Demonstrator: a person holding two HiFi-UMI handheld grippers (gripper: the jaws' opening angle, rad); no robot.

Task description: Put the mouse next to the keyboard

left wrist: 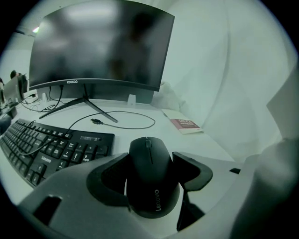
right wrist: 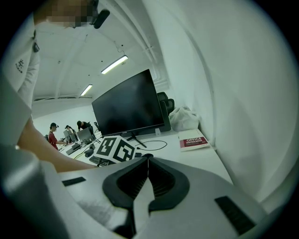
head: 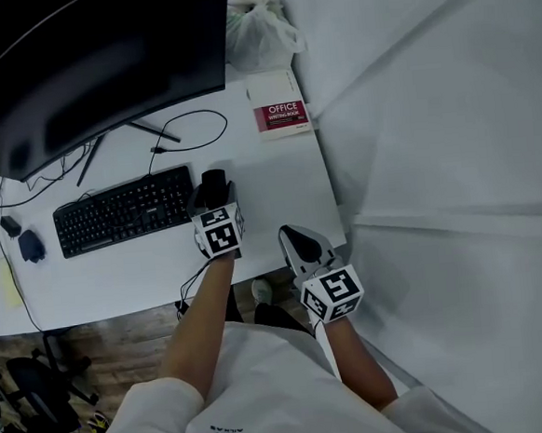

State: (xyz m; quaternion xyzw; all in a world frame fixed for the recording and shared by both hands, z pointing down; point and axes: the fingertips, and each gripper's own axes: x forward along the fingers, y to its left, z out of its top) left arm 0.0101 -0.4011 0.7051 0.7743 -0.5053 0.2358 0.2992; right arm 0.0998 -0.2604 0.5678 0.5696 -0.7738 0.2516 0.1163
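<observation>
Mouse (left wrist: 152, 186) gripped in left claw (left wrist: 151, 158), keyboard (left wrist: 51, 149) just left of it; lower level onto desk (left wrist: 205, 144), then release; right claw (right wrist: 148, 158) closed, empty.

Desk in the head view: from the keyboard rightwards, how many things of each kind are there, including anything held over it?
Monitor: 1
Keyboard: 1
Mouse: 1
Book: 1
Plastic bag: 1
Loose cable: 1
Total: 6

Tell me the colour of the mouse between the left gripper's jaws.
The mouse is black with pale Lenovo lettering; the left gripper view shows it best.
</observation>
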